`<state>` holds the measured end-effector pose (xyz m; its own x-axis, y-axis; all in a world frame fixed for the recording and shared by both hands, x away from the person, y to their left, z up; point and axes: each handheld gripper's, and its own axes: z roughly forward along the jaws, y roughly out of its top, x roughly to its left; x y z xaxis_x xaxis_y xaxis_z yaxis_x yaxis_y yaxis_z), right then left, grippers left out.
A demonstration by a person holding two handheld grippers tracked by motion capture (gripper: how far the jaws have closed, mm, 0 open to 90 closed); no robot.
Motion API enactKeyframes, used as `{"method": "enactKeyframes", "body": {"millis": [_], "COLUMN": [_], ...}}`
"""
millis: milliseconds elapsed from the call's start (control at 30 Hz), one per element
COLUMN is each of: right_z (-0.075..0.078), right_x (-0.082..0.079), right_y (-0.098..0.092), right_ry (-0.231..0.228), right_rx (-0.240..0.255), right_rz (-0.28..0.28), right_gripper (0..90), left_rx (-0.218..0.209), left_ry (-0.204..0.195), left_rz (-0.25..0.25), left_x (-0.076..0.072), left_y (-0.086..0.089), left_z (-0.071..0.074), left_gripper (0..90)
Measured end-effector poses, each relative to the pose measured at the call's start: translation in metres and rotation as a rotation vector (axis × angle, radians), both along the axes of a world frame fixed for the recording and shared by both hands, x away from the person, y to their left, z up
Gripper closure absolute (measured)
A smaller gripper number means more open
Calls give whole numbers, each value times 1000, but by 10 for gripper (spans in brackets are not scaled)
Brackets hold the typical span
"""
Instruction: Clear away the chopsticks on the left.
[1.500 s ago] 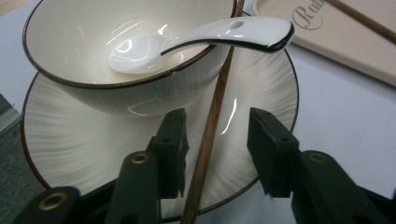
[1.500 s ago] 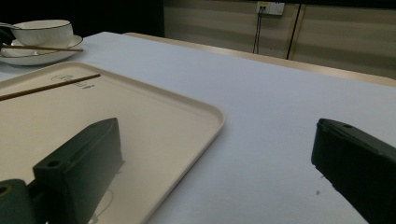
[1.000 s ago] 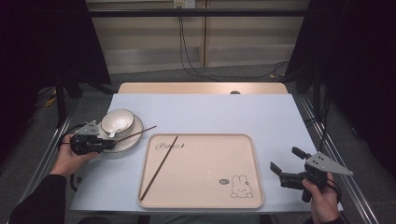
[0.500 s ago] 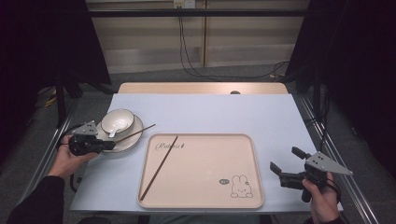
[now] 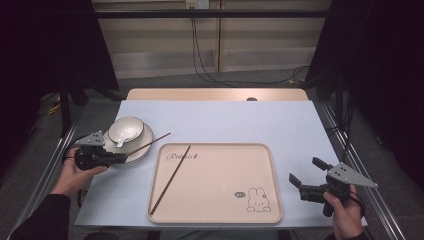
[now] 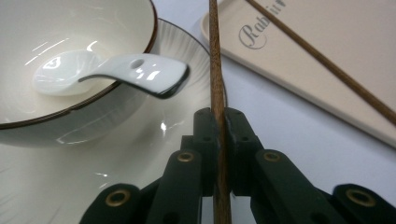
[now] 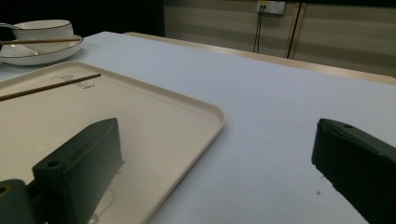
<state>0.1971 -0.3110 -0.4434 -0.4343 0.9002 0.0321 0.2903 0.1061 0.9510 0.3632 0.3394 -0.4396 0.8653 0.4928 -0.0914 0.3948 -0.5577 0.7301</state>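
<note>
On the pale blue table [image 5: 225, 120], counted:
Chopsticks: two. One chopstick [image 6: 217, 93] is clamped between the jaws of the left gripper [image 5: 117, 158] and slants across the plate's rim toward the tray; the other chopstick [image 5: 171, 178] lies loose on the tray, running diagonally down its left half.
Tray: one cream tray [image 5: 260, 155], with script lettering near its far left corner and a small rabbit drawing near its near right corner.
Plate: one white plate [image 5: 142, 147] at the table's left, just beside the tray.
Bowl: one dark-rimmed bowl [image 5: 126, 128], standing on the plate.
Spoon: one white ceramic spoon [image 6: 116, 72], scoop down in the bowl, handle resting over the rim.
Grippers: two. Left, clenched on its chopstick over the plate's near edge. The right gripper [image 5: 306, 176] stands with jaws spread wide and nothing between them, off the tray's right edge, well apart from the dishes.
Hard to make out: the held chopstick's near end runs out of the left gripper view's bottom; in the right gripper view the plate and bowl are cut off at the left edge.
</note>
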Motion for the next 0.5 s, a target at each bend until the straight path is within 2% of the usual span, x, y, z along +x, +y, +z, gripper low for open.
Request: {"method": "enactKeyframes", "body": {"millis": [33, 133, 300, 333, 400, 433, 500], "right_z": [0, 0, 0, 0, 0, 0, 0], "right_x": [0, 0, 0, 0, 0, 0, 0], "right_y": [0, 0, 0, 0, 0, 0, 0], "right_ry": [0, -1, -2, 0, -1, 0, 0], "right_rx": [-1, 0, 0, 1, 0, 1, 0], "right_rz": [0, 0, -1, -2, -1, 0, 0], "right_gripper": [13, 13, 14, 13, 14, 14, 14], "left_rx": [-4, -34, -40, -64, -57, -81, -75], "left_ry": [12, 12, 28, 36, 39, 40, 43], "left_rz": [5, 11, 18, 23, 33, 26, 36], "left_x": [-3, -8, -14, -16, -20, -21, -25], "left_y": [-2, -5, -8, -10, -12, -14, -17], "left_z": [2, 3, 6, 6, 7, 7, 8], "left_gripper": [846, 846, 846, 845, 846, 846, 845]}}
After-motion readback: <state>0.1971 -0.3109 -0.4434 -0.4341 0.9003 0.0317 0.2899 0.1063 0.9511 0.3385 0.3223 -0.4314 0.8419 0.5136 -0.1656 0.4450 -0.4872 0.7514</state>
